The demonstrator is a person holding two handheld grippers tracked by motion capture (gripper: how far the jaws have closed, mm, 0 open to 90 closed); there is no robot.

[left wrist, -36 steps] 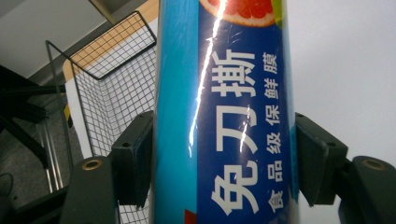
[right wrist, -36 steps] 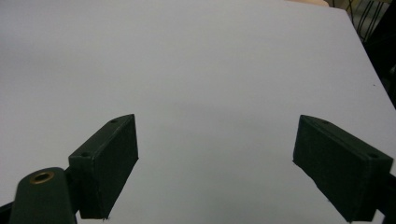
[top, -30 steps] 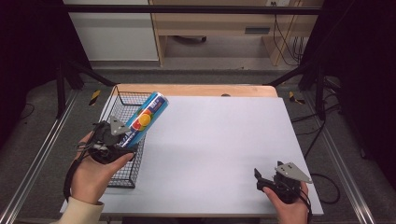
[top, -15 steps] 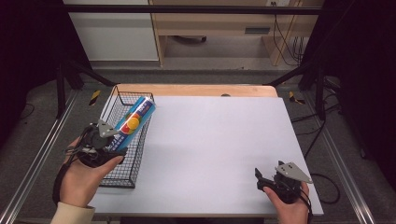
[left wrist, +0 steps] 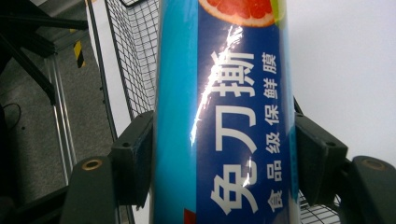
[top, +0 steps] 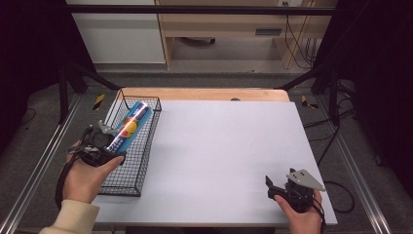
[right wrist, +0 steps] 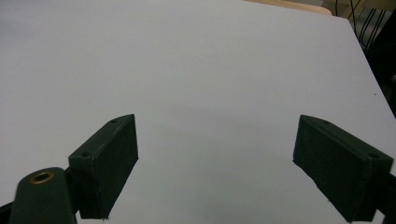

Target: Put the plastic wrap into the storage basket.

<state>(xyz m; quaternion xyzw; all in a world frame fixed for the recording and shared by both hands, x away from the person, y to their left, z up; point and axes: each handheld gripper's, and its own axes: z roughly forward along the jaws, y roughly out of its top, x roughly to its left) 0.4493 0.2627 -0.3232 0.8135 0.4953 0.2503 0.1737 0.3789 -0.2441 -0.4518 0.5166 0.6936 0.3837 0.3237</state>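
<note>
Box: the long blue cardboard box of cling film is over the black wire basket at the left edge of the white tabletop.
Way it points: its long side runs from the near left up to the far edge, far end tipped up.
Left gripper: jaws closed on the box's near end, one on each side.
Left gripper view: shiny wrap with white writing and a cut orange fruit on the box.
Right gripper: near the near right corner, jaws wide apart, holding nothing.
</note>
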